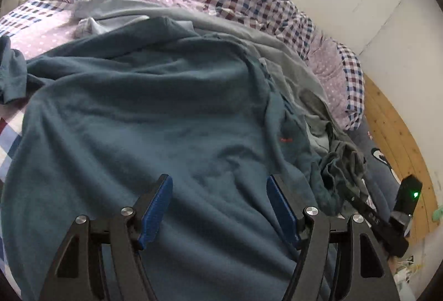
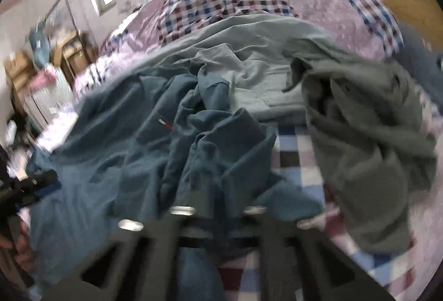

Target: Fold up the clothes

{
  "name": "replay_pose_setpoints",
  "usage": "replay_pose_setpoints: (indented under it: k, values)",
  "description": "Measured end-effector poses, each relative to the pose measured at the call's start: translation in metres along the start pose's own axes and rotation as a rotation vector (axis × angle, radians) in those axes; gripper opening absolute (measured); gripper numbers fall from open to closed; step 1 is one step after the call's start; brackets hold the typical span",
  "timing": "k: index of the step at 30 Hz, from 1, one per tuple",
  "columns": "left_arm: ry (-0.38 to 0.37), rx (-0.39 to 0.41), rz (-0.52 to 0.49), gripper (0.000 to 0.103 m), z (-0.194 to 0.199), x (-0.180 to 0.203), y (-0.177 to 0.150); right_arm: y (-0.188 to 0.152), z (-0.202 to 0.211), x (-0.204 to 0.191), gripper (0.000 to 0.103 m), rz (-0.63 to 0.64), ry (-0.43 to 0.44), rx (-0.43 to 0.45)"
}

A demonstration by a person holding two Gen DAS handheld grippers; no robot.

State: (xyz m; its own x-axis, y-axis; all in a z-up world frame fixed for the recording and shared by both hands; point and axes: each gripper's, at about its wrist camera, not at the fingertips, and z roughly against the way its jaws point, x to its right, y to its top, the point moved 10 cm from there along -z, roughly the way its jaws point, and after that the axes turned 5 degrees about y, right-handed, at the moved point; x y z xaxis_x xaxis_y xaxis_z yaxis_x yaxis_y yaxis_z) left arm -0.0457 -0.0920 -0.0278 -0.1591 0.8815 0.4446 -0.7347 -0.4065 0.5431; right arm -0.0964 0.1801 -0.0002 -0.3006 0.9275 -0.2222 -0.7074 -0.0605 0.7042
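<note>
Teal fabric fills the left wrist view: the shirt (image 1: 144,118) lies spread and rumpled over the bed (image 1: 41,32), and the left claw (image 1: 218,207) hangs above its near part with jaws spread and nothing between the blue pads (image 1: 155,212); I judge this the laying-out stage, with no fold made yet, and the next move likely calls for this claw to come down on an edge or hem; the right claw (image 1: 357,201) shows only as a dark arm at the lower right, its tips lost among the grey clothes (image 1: 343,160), and the shirt's near hem is cut off by the frame; from the right wrist view, blurred throughout, the right claw (image 2: 218,207) is pressed together and seems to pinch a bunched fold of the shirt (image 2: 116,151), though the pads themselves are buried in cloth; a grey-green garment (image 2: 368,151) lies heaped just beside it on the checked bed (image 2: 293,151), a pale one (image 2: 263,74) behind; the left claw (image 2: 30,187) is a dark smear at the left edge, state unreadable here; which part of the shirt is gripped I cannot tell.
</note>
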Motion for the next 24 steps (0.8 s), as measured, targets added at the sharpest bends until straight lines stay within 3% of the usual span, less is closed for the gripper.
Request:
replay_pose_setpoints:
  k: [4, 8, 15, 19, 21, 22, 23, 24]
  values:
    - [-0.008, -0.02, 0.064, 0.074, -0.006, -0.01, 0.0, 0.035, 0.015, 0.023, 0.002, 0.048, -0.082, 0.021]
    - [-0.01, -0.022, 0.098, 0.074, -0.009, -0.017, 0.004, 0.09, 0.053, 0.075, 0.002, -0.004, -0.207, 0.106]
    - [-0.022, -0.025, 0.114, 0.074, -0.01, -0.022, 0.007, 0.195, 0.123, 0.147, 0.001, -0.018, -0.485, 0.254]
    - [-0.029, -0.038, 0.104, 0.074, -0.012, -0.02, 0.007, 0.225, 0.129, 0.165, 0.002, 0.016, -0.608, 0.254]
    - [-0.031, -0.05, 0.097, 0.074, -0.014, -0.018, 0.006, 0.22, 0.127, 0.168, 0.004, 0.009, -0.635, 0.247]
    - [-0.032, -0.055, 0.093, 0.074, -0.015, -0.018, 0.005, 0.214, 0.125, 0.168, 0.006, 0.002, -0.642, 0.243]
    - [-0.032, -0.061, 0.09, 0.074, -0.016, -0.017, 0.004, 0.209, 0.123, 0.168, 0.015, -0.005, -0.649, 0.238]
    - [-0.028, -0.062, 0.081, 0.074, -0.017, -0.016, 0.004, 0.203, 0.121, 0.169, 0.036, -0.012, -0.656, 0.234]
